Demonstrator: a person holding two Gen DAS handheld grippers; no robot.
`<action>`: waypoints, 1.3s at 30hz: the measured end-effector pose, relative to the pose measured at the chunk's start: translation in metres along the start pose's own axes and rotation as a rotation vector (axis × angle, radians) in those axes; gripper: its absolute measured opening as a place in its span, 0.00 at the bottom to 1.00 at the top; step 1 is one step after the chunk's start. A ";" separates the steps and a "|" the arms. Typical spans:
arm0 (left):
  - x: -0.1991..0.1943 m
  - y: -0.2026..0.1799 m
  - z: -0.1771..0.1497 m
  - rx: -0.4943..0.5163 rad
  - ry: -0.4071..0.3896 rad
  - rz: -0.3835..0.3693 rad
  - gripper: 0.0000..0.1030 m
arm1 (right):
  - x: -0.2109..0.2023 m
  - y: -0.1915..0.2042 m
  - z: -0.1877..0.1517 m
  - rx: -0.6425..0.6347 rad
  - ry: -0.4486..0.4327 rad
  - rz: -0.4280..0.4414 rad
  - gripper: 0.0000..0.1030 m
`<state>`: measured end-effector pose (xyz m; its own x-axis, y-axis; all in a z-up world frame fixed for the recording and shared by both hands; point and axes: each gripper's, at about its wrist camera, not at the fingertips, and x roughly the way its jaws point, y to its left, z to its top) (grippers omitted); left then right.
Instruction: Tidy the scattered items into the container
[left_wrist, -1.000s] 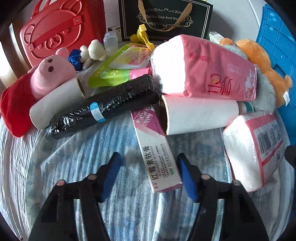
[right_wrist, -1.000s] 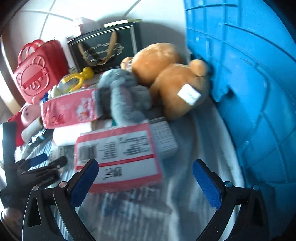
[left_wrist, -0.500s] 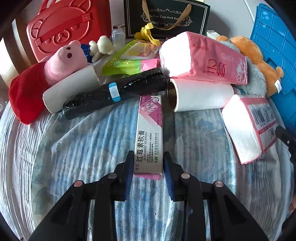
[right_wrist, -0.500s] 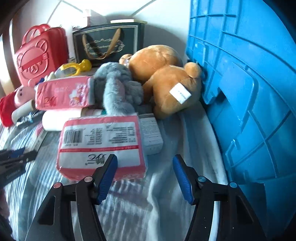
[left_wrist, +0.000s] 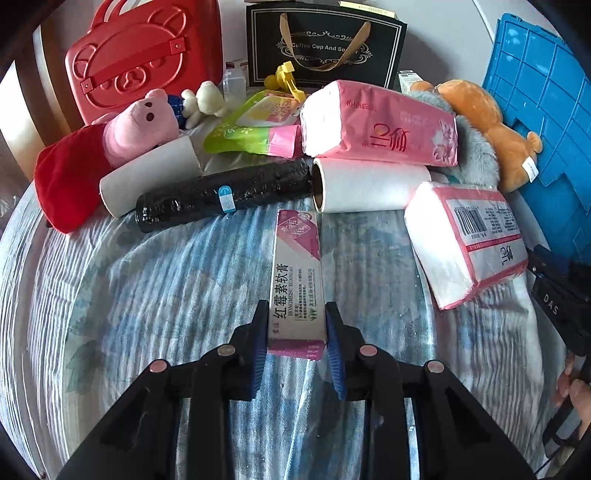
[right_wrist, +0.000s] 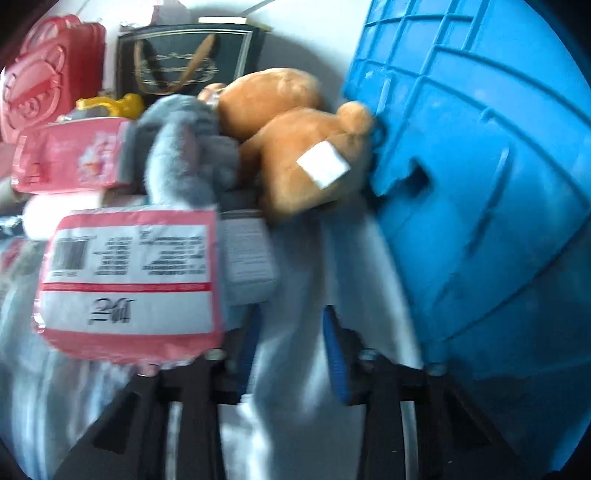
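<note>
Left claw clamped on the near end of a long ointment box; right claw closing beside a tissue pack.

The ointment box lies lengthwise on the striped bedspread, its far end pointing at a white paper roll and a black wrapped roll, with the left claw's blue pads pressing both its sides. In the blurred right wrist view the right claw's jaws are closing and nearly together over the pale cloth; nothing is plainly between them, and the tissue pack sits just to their left. The blue crate, the container, stands at the right, touching the orange plush toy, with a grey plush toy beside it.
</note>
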<state>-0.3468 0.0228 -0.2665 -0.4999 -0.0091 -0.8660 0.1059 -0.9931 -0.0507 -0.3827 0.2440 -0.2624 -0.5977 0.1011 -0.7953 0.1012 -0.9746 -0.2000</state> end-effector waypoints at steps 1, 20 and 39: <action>0.003 0.000 -0.002 -0.003 0.010 0.005 0.28 | -0.002 0.006 -0.004 -0.011 0.022 0.083 0.22; 0.002 0.036 -0.016 -0.091 0.047 0.099 0.28 | -0.052 0.062 -0.032 -0.189 0.063 0.596 0.41; -0.018 0.037 -0.047 -0.119 -0.050 0.095 0.28 | -0.017 0.105 -0.020 -0.197 -0.036 0.509 0.94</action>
<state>-0.2937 -0.0078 -0.2763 -0.5244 -0.1113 -0.8442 0.2542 -0.9667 -0.0304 -0.3458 0.1437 -0.2818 -0.4612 -0.3837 -0.8001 0.5297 -0.8425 0.0987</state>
